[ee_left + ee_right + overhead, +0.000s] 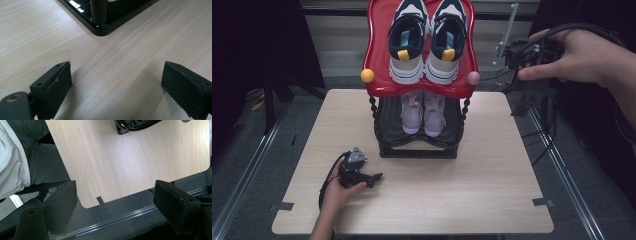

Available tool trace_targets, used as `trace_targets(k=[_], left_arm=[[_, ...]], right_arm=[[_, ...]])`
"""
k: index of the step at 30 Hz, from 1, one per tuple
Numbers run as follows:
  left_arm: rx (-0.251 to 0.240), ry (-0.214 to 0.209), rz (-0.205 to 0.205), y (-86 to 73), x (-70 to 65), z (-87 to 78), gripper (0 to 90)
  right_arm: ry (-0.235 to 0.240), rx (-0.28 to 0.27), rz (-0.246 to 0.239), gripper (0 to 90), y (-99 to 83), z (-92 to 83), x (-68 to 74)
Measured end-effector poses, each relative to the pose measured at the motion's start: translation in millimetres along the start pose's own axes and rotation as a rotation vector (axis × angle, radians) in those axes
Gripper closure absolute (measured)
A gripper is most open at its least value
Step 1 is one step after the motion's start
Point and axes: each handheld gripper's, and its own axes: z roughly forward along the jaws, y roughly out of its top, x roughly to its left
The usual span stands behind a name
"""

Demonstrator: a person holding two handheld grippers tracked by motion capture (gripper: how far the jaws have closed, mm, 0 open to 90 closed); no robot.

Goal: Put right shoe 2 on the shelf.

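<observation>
Sneakers (pixel 428 42) ahead of wide, empty left fingers (pixel 58 83): light, soft-sided, best pinched at stiff heel collar.

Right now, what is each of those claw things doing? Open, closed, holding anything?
Left gripper: open, holding nothing, low over the table.
Right gripper: open, holding nothing, raised beyond the table's right edge.

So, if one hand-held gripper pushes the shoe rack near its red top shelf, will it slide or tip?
The shoe rack is tall on a small black base, so it would probably tip. The big sneakers on the red top shelf likely make it top-heavy. A push low at the base may slide it across the smooth table.
</observation>
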Motion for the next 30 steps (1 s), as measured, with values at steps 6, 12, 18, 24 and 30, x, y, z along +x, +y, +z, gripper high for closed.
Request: trace_targets(k=[6, 12, 18, 24, 30], left_arm=[[0.001, -0.001, 0.000, 0.0, 0.0, 0.0, 9.1], [0.001, 0.000, 0.000, 0.0, 0.0, -0.1, 9.1], [-0.006, 0.002, -0.004, 0.1, -0.3, 0.3, 9.1], [-0.006, 0.002, -0.004, 0.0, -0.3, 0.3, 9.1], [-0.006, 0.002, -0.004, 0.0, -0.3, 0.3, 9.1]], right_arm=[[-0.004, 0.026, 0.006, 19.0, -10.1, 20.1, -1.4], [-0.002, 0.021, 0.003, 19.0, -18.0, 38.2, -3.5], [-0.006, 0.012, 0.008, 18.9, -25.3, 58.5, -5.2], [0.003, 0.005, 0.008, 19.1, -31.9, 76.5, -5.2], [0.002, -0.002, 0.004, 19.3, -37.7, 95.8, -5.0]])
